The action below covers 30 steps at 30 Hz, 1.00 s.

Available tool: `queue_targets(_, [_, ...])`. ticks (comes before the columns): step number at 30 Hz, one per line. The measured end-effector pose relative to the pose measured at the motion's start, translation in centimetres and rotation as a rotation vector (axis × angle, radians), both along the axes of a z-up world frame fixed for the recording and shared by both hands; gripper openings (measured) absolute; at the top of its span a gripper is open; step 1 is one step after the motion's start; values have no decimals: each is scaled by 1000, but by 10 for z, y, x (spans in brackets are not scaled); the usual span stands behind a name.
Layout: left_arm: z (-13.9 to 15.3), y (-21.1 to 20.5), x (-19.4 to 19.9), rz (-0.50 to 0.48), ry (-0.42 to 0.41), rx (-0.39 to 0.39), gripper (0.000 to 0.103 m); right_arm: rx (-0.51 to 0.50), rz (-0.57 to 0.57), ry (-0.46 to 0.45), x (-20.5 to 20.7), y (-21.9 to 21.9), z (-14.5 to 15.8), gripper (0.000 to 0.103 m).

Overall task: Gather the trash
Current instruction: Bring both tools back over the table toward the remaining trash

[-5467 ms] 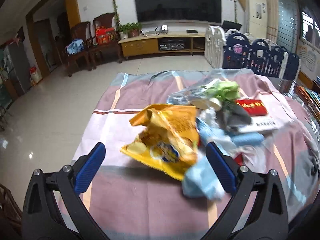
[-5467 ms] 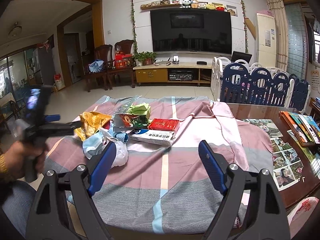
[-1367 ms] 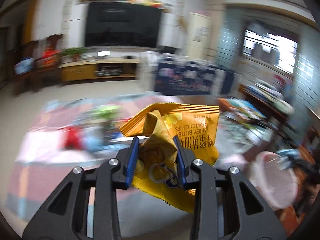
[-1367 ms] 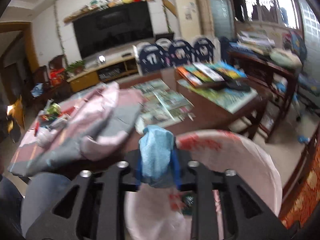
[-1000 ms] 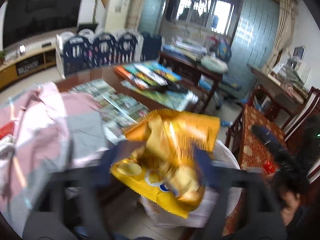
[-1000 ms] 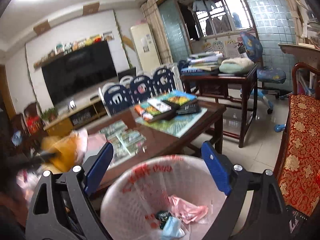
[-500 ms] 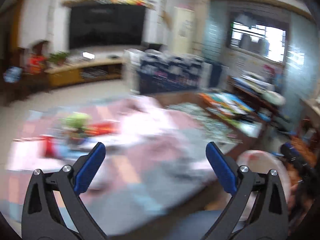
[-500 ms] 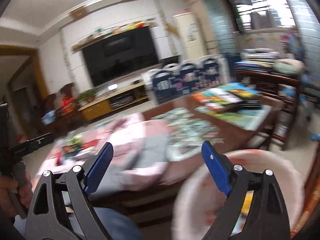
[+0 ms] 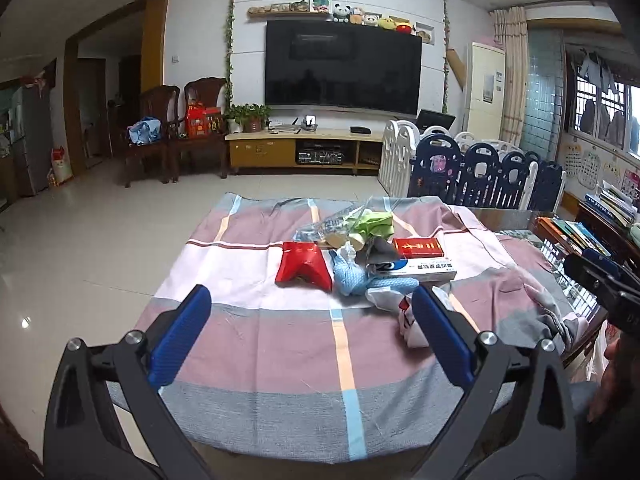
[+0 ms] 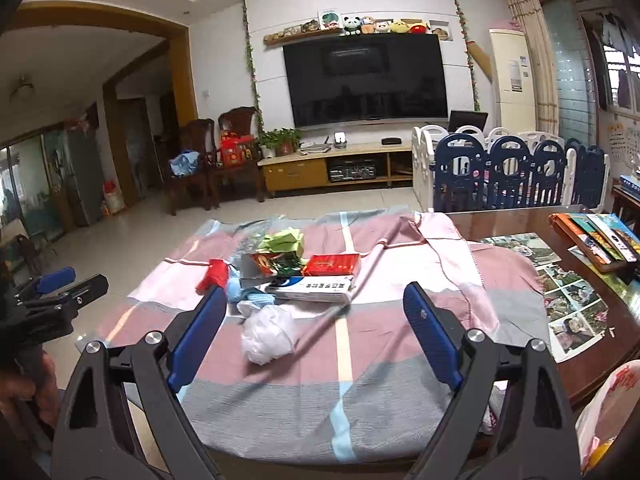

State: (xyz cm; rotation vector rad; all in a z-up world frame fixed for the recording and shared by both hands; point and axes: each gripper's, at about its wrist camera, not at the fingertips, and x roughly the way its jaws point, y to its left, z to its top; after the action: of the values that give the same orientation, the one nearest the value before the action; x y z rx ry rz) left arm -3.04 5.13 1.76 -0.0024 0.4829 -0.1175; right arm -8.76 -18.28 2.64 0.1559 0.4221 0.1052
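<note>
The left gripper (image 9: 311,334) hangs wide apart and empty above the near edge of the striped cloth (image 9: 280,344). Ahead of it the trash lies in a heap mid-cloth: a red wrapper (image 9: 304,267), a blue mask (image 9: 352,276), a white box (image 9: 416,269), a red box (image 9: 418,247), with a white wad (image 10: 266,334) nearest. The right gripper (image 10: 316,328), its jaws just having opened further with nothing between them, points at the same heap, and a white bin bag (image 10: 608,408) shows at the far right.

trash pile (image 9: 360,256) mid-cloth: red wrapper (image 9: 304,266) left, blue mask (image 9: 352,276) beside it, green paper (image 9: 372,222) far, white/blue box (image 9: 416,270) + red box (image 9: 418,247) right, crumpled white wad (image 10: 266,334) nearest.
</note>
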Motion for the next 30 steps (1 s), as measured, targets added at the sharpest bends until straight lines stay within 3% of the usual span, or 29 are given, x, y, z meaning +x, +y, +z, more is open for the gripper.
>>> queue_targets(6, [-1, -16, 0, -23, -9, 7, 100, 82, -36, 25, 4, -17, -4, 95])
queue_targets(30, [-4, -28, 3, -48, 11, 21, 100, 63, -21, 21, 2, -16, -4, 95])
